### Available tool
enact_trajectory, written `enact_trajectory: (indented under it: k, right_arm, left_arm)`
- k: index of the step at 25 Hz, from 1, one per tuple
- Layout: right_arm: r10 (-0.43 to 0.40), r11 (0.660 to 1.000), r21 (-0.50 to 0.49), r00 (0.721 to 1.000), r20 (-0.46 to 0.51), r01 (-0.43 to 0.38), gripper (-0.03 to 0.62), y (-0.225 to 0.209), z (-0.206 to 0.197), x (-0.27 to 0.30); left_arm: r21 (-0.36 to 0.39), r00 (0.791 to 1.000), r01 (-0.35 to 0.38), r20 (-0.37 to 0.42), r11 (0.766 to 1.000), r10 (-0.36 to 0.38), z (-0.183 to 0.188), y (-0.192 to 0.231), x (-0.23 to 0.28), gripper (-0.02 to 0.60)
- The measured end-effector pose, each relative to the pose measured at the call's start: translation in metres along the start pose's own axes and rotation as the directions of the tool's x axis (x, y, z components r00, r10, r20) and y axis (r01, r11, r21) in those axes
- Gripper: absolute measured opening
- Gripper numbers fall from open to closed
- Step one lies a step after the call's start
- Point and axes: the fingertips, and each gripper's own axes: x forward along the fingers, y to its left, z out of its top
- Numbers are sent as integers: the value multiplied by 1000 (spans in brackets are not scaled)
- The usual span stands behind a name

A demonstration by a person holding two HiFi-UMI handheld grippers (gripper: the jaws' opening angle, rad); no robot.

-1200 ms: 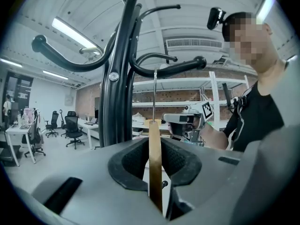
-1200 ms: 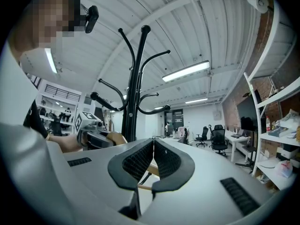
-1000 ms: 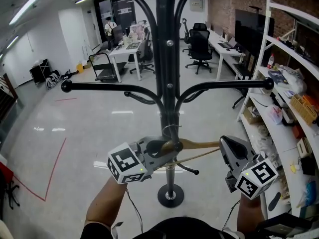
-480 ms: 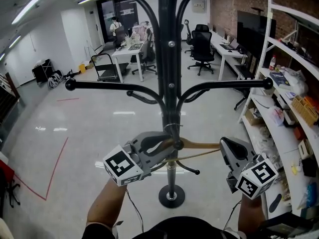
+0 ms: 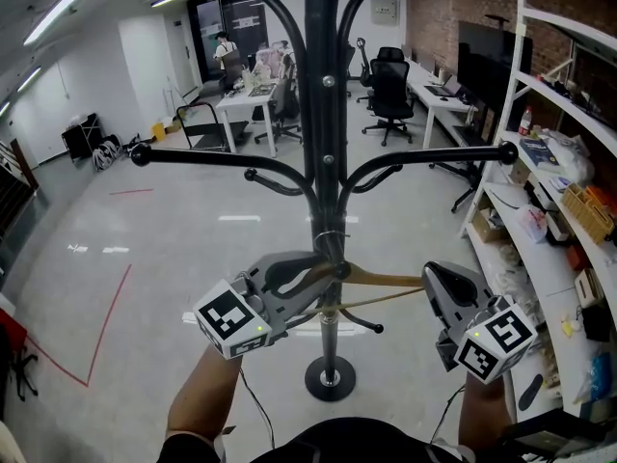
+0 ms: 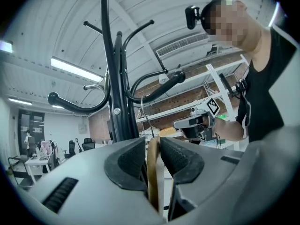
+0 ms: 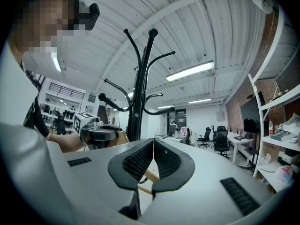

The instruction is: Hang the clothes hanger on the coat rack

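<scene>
Wooden hanger, pinched in the fingers of the left gripper beside the coat rack, seems not yet hung, while the right gripper waits, fingers pressed together.

Open office: desks, swivel chairs.

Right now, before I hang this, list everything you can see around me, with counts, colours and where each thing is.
Coat rack: one, black, centre.
Wooden clothes hanger: one, tan, beside the rack's pole.
Office chairs: at least two, black, far back right.
Desks: two, white, far back.
Shelving unit: one, white, right edge.
Floor tape: one line, red, left floor.
Left gripper: one, grey, lower left, shut on the hanger.
Right gripper: one, grey, lower right, shut, nothing between its jaws.
</scene>
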Motion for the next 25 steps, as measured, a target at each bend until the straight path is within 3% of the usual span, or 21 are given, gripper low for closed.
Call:
enact_trajectory:
  k: [10,25]
  right_arm:
    - [-13,1000,8,1000,2,13,8,2,-1,-11]
    - [-2,1000,-1,1000,7,2,8,17,5,-17]
  left_arm:
    - [-58,997,-55,46,997,58,4,6,-11,97]
    - [-76,983,-148,99,986,155,18,9,-46,97]
